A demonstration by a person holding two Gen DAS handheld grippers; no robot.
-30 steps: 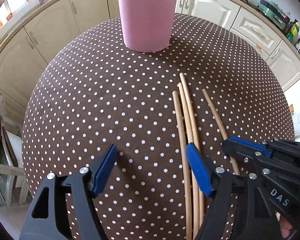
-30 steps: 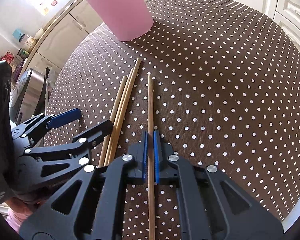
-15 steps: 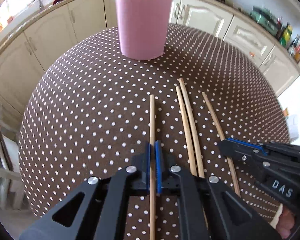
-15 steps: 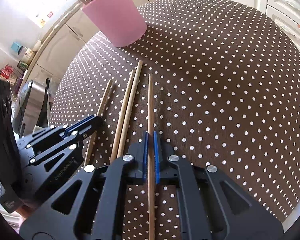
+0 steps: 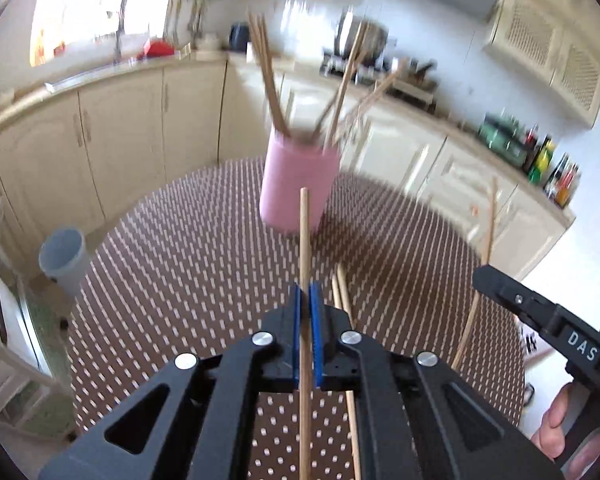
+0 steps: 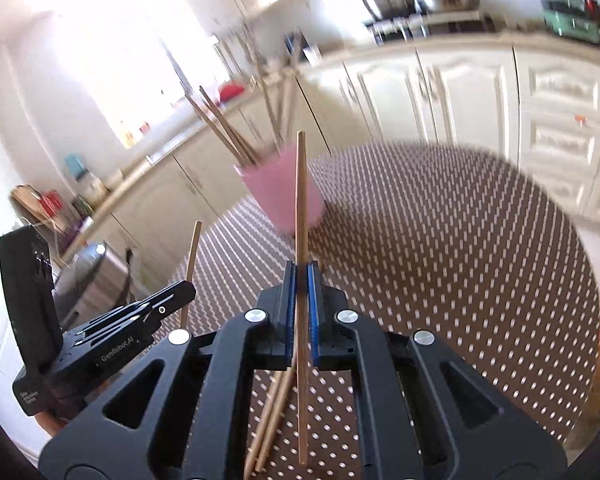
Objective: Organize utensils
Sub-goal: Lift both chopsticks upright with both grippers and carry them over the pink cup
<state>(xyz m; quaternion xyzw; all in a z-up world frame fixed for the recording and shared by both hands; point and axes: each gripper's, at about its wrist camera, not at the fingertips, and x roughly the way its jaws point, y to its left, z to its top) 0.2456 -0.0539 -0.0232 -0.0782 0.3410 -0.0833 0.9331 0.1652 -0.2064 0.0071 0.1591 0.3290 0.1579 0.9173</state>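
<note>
Above the dotted worktop [image 5: 180, 264], each hand-held gripper, left [image 5: 307, 304] and right [image 6: 300, 280], is clamped tight on one thin, pale wooden chopstick [image 5: 304, 236] [image 6: 301, 200], tips angled toward the pink cup [image 5: 296, 184] near the far edge, likely for dropping in. Two chopsticks [image 6: 272, 408] lie near the front edge.

pink cup [image 5: 296, 188], brown polka-dot tablecloth [image 5: 188, 264]

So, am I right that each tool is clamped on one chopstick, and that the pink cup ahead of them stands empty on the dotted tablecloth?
Not quite: the pink cup is not empty. The left wrist view shows several chopsticks standing in it. The rest holds: the left tool and right tool each clamp one chopstick, over the dotted tablecloth.
</note>
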